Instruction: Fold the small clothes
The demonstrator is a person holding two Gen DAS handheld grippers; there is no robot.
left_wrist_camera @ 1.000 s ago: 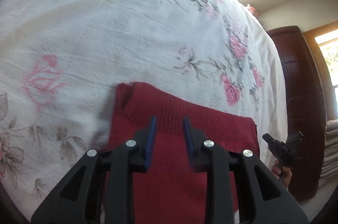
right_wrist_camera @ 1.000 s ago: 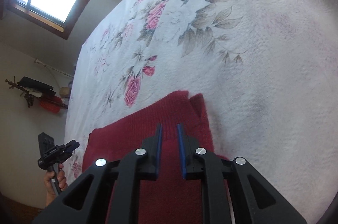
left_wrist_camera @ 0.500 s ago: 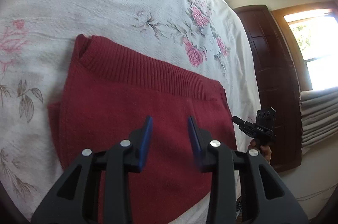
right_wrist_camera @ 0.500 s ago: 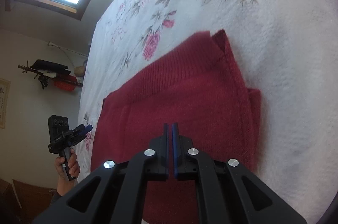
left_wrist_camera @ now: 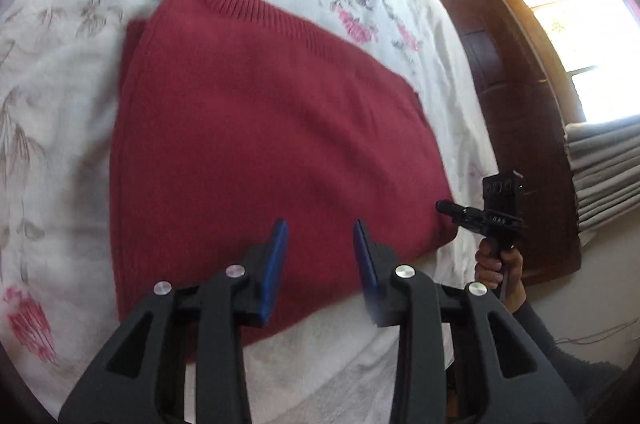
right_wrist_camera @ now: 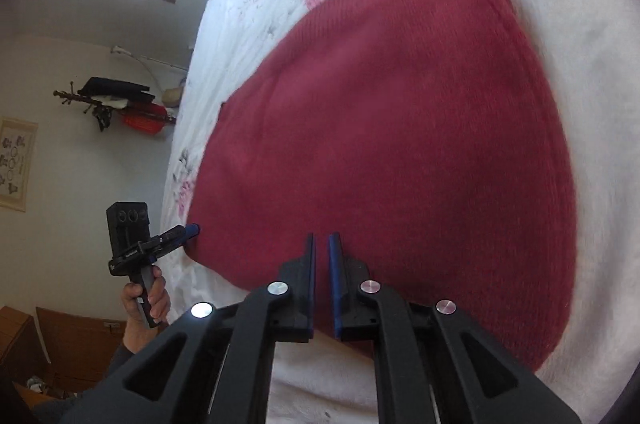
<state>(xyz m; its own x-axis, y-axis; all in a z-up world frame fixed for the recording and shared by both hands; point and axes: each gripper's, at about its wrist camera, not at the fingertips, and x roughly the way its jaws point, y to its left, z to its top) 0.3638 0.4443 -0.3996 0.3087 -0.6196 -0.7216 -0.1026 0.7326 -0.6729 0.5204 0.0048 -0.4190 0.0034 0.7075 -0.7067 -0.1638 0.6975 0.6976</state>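
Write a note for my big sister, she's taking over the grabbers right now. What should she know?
Left gripper: open, holding nothing, above the near edge of the red sweater.
Right gripper: fingers a narrow gap apart, nothing between them, also over the sweater's near edge.
The sweater lies flat on the flowered bedspread, already folded into a neat rectangle, ribbed band at the far end, one layer peeking out along the side.
Left to do: probably nothing for this piece, or one more fold in half. No other clothes are in view.
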